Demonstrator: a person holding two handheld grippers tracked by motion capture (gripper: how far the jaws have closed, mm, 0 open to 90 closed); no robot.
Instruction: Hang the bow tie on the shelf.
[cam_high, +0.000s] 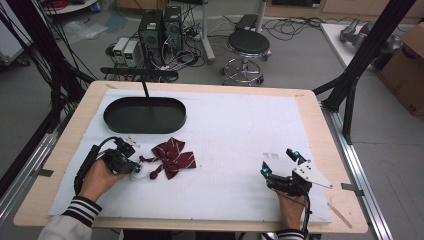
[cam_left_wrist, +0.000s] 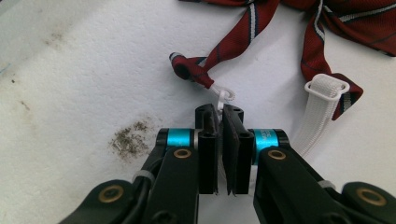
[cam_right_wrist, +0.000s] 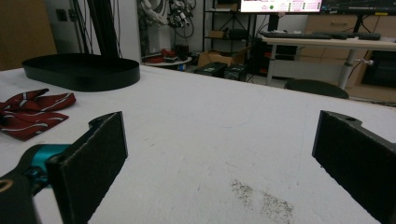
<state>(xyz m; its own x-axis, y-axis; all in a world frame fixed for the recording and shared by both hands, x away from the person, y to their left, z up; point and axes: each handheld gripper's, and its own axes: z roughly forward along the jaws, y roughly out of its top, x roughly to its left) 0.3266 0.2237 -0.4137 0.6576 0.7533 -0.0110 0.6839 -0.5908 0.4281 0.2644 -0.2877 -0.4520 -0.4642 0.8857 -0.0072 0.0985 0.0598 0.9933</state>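
Left claw (cam_left_wrist: 219, 116) clamped on white hook (cam_left_wrist: 225, 95) of striped bow tie (cam_left_wrist: 327, 18), right claw (cam_right_wrist: 219, 154) apart, well away.

Your left gripper (cam_left_wrist: 219, 116) low near the table's left side, jaws pressed nearly together, your left hand (cam_high: 97, 177) wrapped behind it, your right gripper (cam_high: 279, 162) resting at the right, jaws spread wide, forearms entering from below.

Right gripper (cam_right_wrist: 219, 158) jaws stand wide over white cloth (cam_right_wrist: 210, 121); bow tie (cam_right_wrist: 32, 114), seemingly striped, lies near black tray (cam_right_wrist: 81, 70).
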